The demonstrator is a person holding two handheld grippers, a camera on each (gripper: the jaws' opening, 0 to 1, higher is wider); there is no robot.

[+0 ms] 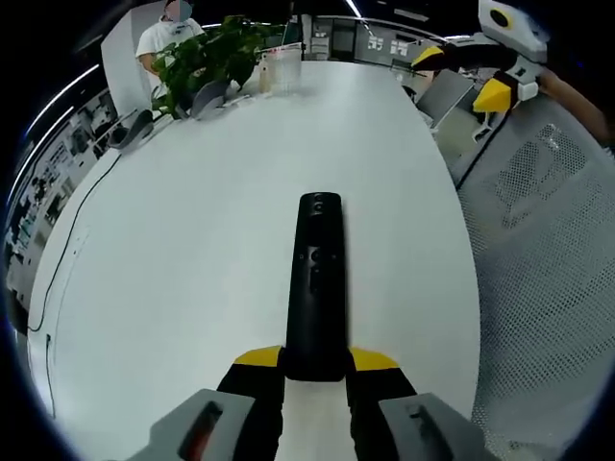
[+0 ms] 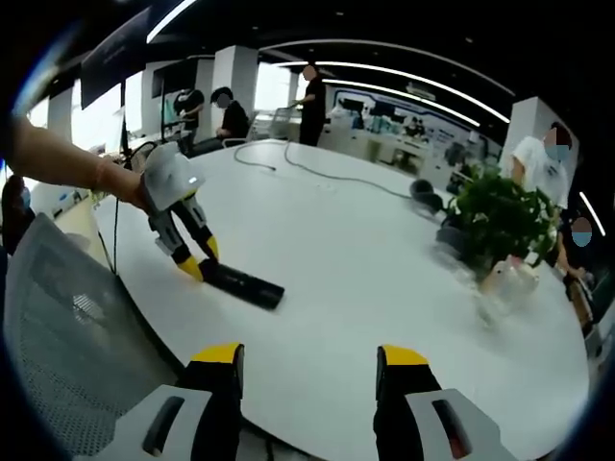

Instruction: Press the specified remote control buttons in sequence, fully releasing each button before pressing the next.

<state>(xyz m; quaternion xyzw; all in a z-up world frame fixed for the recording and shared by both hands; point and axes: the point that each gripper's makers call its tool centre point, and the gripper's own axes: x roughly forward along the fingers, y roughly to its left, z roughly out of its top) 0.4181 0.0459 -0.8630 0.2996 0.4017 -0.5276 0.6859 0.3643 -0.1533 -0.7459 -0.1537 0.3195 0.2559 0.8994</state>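
A long black remote control [image 1: 317, 279] lies lengthwise on the white table [image 1: 192, 250], buttons facing up. My left gripper [image 1: 315, 361] is shut on its near end, yellow tips on either side. In the right gripper view that same left gripper [image 2: 195, 257], held by a person's hand, grips the remote [image 2: 246, 284] near the table's edge. My right gripper [image 2: 309, 357] is open with nothing between its jaws, hovering off the table edge, well away from the remote. It appears at the top right of the left gripper view [image 1: 462, 75], jaws spread.
A potted plant [image 1: 207, 53] and a clear container [image 1: 282, 69] stand at the table's far end. A cable [image 1: 67, 250] runs along the left side. A mesh chair [image 1: 543, 240] sits beside the table edge. Several people stand in the background [image 2: 312, 91].
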